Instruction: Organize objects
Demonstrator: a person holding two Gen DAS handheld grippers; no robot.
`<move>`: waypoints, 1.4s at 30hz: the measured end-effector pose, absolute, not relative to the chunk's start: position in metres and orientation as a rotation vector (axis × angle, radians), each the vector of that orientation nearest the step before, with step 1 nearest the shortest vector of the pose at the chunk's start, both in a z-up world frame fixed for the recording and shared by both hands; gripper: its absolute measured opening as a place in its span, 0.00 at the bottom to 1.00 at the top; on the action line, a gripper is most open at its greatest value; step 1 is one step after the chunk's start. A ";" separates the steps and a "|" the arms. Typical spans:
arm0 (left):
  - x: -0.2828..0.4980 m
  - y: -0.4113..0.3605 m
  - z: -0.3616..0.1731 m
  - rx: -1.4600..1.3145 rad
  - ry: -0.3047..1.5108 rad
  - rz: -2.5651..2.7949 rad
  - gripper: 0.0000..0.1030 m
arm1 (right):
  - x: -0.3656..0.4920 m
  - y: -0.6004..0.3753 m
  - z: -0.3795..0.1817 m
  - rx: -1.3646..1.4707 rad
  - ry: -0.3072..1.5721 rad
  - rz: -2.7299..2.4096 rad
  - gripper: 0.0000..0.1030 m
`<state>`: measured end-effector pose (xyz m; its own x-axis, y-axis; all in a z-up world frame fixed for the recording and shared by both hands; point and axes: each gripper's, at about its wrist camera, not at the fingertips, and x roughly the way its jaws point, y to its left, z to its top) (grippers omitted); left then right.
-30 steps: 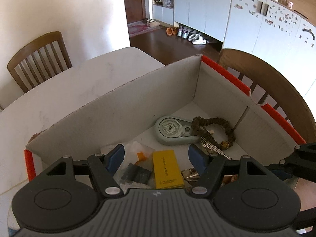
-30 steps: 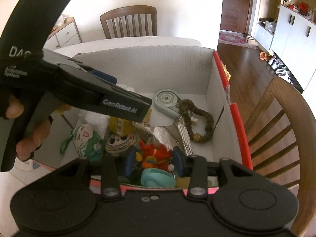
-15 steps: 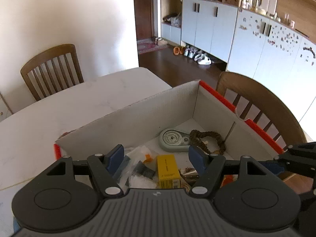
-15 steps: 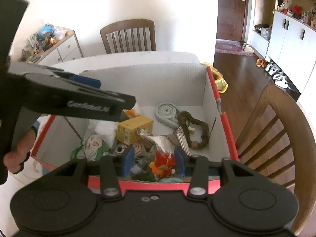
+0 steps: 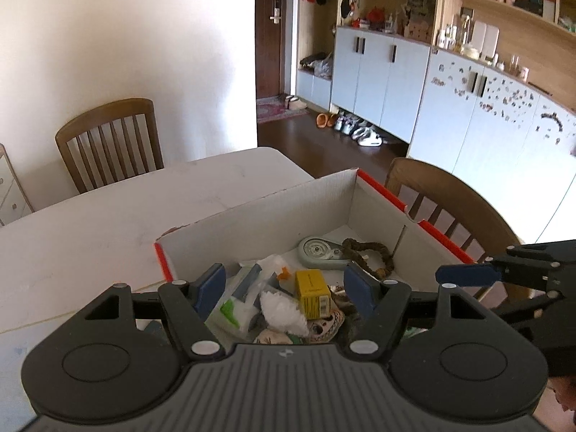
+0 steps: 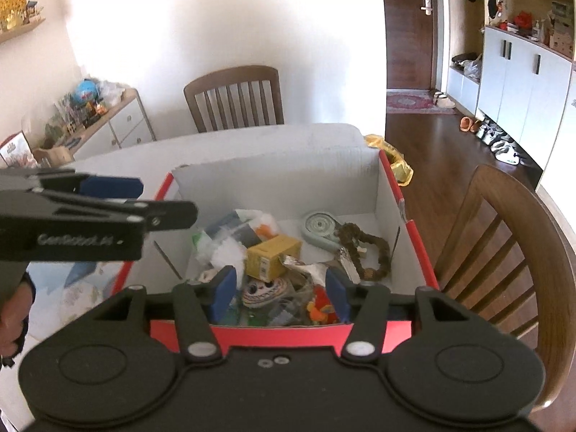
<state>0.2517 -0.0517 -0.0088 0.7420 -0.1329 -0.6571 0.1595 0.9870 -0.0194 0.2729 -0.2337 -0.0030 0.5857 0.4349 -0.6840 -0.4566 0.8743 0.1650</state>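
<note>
A white cardboard box (image 5: 270, 216) with a red rim stands on the table, filled with small things. In it are a yellow carton (image 5: 312, 293), a mint-green tape dispenser (image 5: 318, 252), a brown bead bracelet (image 5: 370, 255) and a white crumpled wad (image 5: 282, 311). My left gripper (image 5: 284, 286) hovers open above the box's near side, holding nothing. My right gripper (image 6: 280, 289) hangs over the box's (image 6: 288, 172) red front rim. Its jaws are opening and nothing is between them. A red and orange toy (image 6: 320, 304) lies in the box below them, beside a skull-faced plush (image 6: 262, 289).
The box sits on a white table (image 5: 90, 230). Wooden chairs stand at the far side (image 5: 108, 140) and right beside the box (image 6: 511, 252). A low drawer cabinet (image 6: 118, 126) is at the left. Something yellow (image 6: 392, 158) lies just past the box's far right corner.
Both grippers have risen and drawn back from the box. The right jaws have spread wider. The red and orange toy that sat between them now lies in the box.
</note>
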 end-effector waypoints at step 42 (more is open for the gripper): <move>0.140 0.028 0.010 -0.044 0.542 -0.185 1.00 | 0.181 -0.208 0.032 0.128 0.590 0.482 0.99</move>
<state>0.1397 0.0279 0.0103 0.8404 -0.1865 -0.5088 0.1632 0.9824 -0.0905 0.1805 -0.2078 0.0325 0.7241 0.4714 -0.5035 -0.3998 0.8817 0.2505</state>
